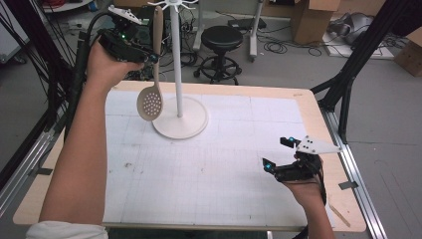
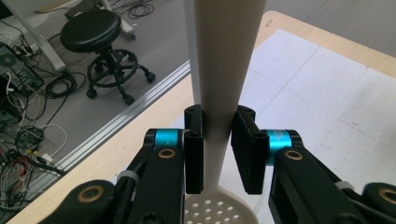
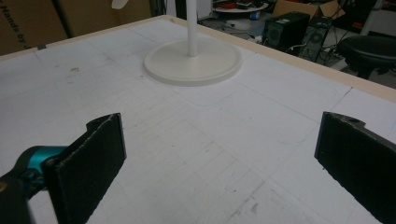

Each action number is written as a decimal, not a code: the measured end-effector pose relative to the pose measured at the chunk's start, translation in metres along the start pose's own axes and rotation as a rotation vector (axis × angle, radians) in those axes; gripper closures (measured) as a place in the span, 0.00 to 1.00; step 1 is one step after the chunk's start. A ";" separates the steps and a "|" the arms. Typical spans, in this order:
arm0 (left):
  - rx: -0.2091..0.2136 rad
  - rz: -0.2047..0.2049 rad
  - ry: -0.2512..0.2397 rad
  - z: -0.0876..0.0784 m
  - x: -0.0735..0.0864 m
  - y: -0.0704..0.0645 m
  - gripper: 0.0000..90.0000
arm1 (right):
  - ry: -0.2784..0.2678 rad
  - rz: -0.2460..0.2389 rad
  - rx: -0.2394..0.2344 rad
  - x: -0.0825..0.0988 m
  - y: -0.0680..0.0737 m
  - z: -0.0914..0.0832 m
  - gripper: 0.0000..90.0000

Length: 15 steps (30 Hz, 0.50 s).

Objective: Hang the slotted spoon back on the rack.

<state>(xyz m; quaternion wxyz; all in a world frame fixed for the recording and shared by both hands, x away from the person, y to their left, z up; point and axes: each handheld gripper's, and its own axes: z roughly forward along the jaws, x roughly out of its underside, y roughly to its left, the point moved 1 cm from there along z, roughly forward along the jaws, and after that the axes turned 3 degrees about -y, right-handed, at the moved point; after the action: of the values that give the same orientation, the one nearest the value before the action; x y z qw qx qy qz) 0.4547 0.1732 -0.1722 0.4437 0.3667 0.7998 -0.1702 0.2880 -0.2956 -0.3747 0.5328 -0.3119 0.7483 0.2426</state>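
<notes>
A cream slotted spoon [image 1: 151,97] hangs head-down in the air beside the white stand's pole [image 1: 176,64], its perforated bowl just above the stand's round base [image 1: 180,122]. My left gripper [image 1: 149,56] is shut on the spoon's handle, raised at the table's far left. In the left gripper view the pads [image 2: 194,149] press both sides of the handle [image 2: 223,70], with the perforated bowl [image 2: 219,210] below. My right gripper [image 1: 276,153] rests open low at the table's right front, nothing between its jaws; its view faces the stand's base [image 3: 192,60].
The table's white gridded mat [image 1: 209,164] has free room between the stand and my right gripper. Hooks [image 1: 174,4] top the stand. A black stool [image 1: 220,42] and cardboard boxes [image 1: 311,20] stand on the floor beyond the far edge.
</notes>
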 end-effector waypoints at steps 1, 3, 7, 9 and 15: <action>0.000 -0.001 0.000 0.000 0.000 0.000 0.83 | -0.002 -0.001 0.001 0.000 0.000 0.000 0.01; -0.007 0.001 0.005 -0.001 0.000 0.001 0.83 | -0.005 -0.001 0.001 0.000 0.000 0.000 0.01; -0.011 -0.019 -0.001 -0.001 0.001 0.005 0.83 | -0.004 -0.005 -0.002 -0.001 0.000 0.000 0.01; -0.010 -0.021 -0.002 -0.001 0.001 0.007 0.83 | -0.001 -0.003 -0.001 -0.001 0.001 0.000 0.01; 0.004 -0.024 -0.010 0.004 0.000 0.008 0.83 | -0.005 -0.009 0.000 -0.001 0.001 0.000 0.01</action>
<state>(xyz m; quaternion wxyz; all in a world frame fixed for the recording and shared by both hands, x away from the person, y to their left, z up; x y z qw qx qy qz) 0.4629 0.1766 -0.1739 0.4448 0.3571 0.8017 -0.1787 0.2879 -0.2947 -0.3735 0.5357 -0.3149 0.7455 0.2411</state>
